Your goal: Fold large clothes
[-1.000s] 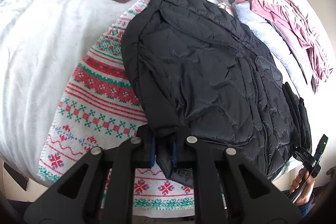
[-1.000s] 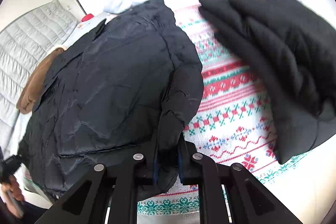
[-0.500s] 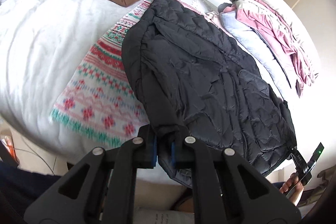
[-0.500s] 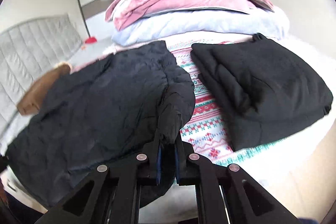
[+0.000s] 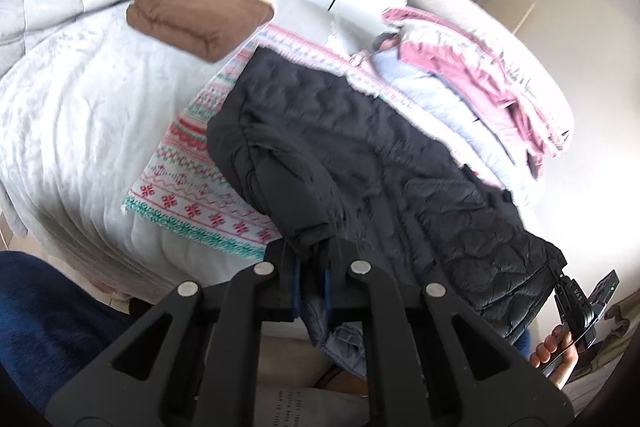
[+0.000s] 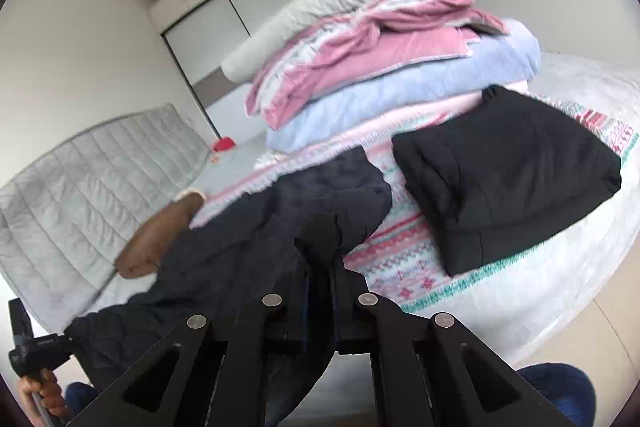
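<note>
A black quilted puffer jacket [image 5: 400, 163] stretches across the patterned blanket [image 5: 188, 195] on the bed, its near hem lifted off the mattress. My left gripper [image 5: 310, 263] is shut on one lower corner of the jacket. My right gripper [image 6: 320, 267] is shut on the other corner, with dark fabric [image 6: 248, 247] bunched between the pads. Each view shows the other gripper at the jacket's far corner, held in a hand: the right gripper [image 5: 576, 307] in the left wrist view, the left gripper [image 6: 36, 347] in the right wrist view.
A folded brown garment [image 5: 200, 15] lies at the head of the bed. A folded black garment [image 6: 504, 175] rests on the blanket to the right. Stacked pink, blue and grey bedding [image 6: 380, 59] rises behind it. A blue-clad leg [image 5: 52, 327] is at the bed's edge.
Both grippers have risen and pulled back from the bed, lifting the jacket's near hem off the mattress. The bed edge and the room's wardrobe now show.
</note>
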`<move>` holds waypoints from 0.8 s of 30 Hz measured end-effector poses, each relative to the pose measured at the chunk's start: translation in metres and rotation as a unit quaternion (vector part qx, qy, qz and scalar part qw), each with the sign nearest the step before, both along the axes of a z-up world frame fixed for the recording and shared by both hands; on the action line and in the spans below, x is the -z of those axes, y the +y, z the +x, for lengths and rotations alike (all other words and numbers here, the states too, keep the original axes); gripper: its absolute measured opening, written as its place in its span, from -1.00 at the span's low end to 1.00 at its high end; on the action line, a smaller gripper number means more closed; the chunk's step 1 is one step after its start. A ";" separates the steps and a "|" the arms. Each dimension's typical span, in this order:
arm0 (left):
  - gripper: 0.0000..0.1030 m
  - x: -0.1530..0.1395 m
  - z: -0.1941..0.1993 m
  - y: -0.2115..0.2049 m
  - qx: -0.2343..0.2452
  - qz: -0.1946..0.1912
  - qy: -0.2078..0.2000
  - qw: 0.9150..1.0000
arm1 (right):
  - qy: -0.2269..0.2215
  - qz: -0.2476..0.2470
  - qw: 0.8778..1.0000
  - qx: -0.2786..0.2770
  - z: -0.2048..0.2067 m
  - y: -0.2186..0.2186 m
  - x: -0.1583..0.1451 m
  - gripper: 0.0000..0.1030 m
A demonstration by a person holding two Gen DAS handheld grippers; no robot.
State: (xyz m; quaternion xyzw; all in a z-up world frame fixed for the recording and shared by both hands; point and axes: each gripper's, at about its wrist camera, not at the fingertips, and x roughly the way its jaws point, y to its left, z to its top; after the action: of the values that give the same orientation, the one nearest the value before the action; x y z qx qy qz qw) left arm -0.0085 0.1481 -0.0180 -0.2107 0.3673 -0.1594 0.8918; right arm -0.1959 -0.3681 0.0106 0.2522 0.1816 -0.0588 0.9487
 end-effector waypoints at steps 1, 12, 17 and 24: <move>-0.82 -0.003 -0.003 0.000 0.001 -0.003 -0.004 1.000 | -0.006 -0.001 1.000 0.000 -0.003 0.001 -0.005 -0.87; -0.82 -0.003 0.005 0.003 -0.010 -0.004 -0.015 1.000 | -0.015 -0.001 1.000 0.005 0.006 -0.003 -0.015 -0.87; -0.82 0.007 0.023 0.003 -0.019 -0.018 0.004 1.000 | 0.015 0.029 0.999 0.017 0.036 -0.016 0.000 -0.87; -0.82 -0.005 0.056 0.006 -0.028 -0.034 0.001 0.999 | -0.006 0.051 0.998 0.021 0.069 -0.030 -0.004 -0.86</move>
State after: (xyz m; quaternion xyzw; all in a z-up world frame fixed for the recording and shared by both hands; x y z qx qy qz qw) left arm 0.0474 0.1540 -0.0128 -0.2518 0.3563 -0.1463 0.8878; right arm -0.1266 -0.3980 0.0148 0.3041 0.1730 -0.0683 0.9343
